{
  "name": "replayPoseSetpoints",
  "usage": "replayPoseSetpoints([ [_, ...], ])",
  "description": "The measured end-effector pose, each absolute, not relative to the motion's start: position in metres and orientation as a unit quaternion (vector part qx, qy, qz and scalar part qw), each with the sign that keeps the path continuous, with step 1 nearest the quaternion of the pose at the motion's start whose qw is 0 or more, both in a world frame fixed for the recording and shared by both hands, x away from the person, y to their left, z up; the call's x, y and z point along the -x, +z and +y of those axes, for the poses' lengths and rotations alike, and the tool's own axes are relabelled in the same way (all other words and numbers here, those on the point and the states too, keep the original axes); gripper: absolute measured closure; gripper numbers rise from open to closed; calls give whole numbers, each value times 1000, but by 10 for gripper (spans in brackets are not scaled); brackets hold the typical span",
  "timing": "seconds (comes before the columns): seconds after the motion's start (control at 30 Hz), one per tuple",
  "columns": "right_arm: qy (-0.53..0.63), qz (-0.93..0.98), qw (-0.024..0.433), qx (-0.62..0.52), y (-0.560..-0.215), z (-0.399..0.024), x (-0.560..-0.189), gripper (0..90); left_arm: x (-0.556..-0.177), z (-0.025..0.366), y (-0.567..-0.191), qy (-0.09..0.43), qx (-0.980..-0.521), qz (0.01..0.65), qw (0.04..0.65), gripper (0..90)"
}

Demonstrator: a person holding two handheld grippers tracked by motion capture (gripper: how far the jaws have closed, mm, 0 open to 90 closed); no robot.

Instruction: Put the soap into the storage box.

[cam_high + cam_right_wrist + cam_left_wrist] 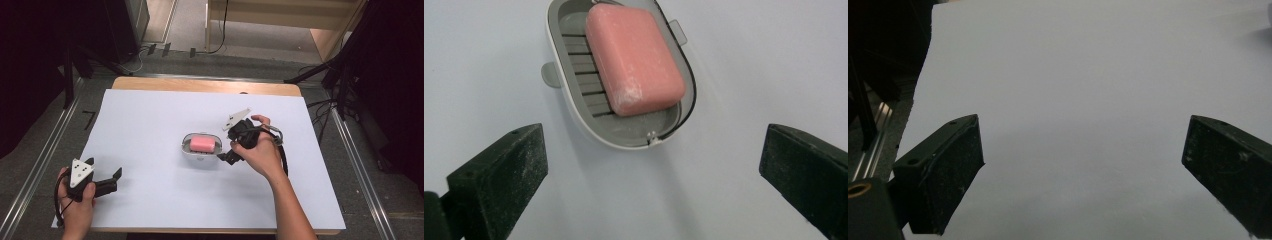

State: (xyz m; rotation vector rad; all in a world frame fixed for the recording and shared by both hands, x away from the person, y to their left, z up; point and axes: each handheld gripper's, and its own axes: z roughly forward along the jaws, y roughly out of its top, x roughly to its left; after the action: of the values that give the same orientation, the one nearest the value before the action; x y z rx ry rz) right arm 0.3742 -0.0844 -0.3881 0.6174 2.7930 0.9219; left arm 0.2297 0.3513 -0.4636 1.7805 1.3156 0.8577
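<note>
— What's around you, starting with the surface?

— A white sheet-covered table top (150, 115) fills the middle of the high view, a strip of bare wood showing along its far edge. Grey floor with metal rails runs down both sides, and black drapes close off the upper corners of the frame.

— And at the left?

— My left hand (75, 202) sits in the lower left of the high view, near the table's front corner, holding my black two-jaw left gripper (116, 179) with its grey three-cornered plate on top. Its jaws stand wide apart and grip nothing. In the left gripper view they rise at the bottom left and right edges, with bare white sheet between them.

— The middle?

— Just right of centre in the high view lies an oval white soap dish with a grey ribbed insert (186, 147), and a pink rounded bar of soap (202, 144) rests inside it. In the right gripper view the dish (574, 117) sits in the upper middle of the frame, the soap (634, 60) lying across the ribs.

— And the right?

— My right hand (262, 152) holds my black right gripper (226, 156) just beside the dish's right end. Its jaws are spread wide too, holding nothing; in its own view the dish lies beyond them, apart from both.
</note>
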Motion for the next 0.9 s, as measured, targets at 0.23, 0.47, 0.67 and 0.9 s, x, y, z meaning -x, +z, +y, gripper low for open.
replayPoseSetpoints([
  [0.23, 316, 913, 74, -246, -397, -108, -368, 0, -230, 351, -464, 336, -695, 513, 375, 37],
  [0.47, 331, 897, 90, -279, -404, -131, -360, 0, -230, 351, -464, 335, -696, 513, 375, 36],
  [0.67, 340, 885, 100, -301, -410, -148, -353, 0, -230, 351, -464, 335, -696, 514, 374, 37],
  [0.9, 350, 873, 110, -321, -418, -166, -342, 0, -230, 351, -464, 335, -696, 514, 374, 36],
])
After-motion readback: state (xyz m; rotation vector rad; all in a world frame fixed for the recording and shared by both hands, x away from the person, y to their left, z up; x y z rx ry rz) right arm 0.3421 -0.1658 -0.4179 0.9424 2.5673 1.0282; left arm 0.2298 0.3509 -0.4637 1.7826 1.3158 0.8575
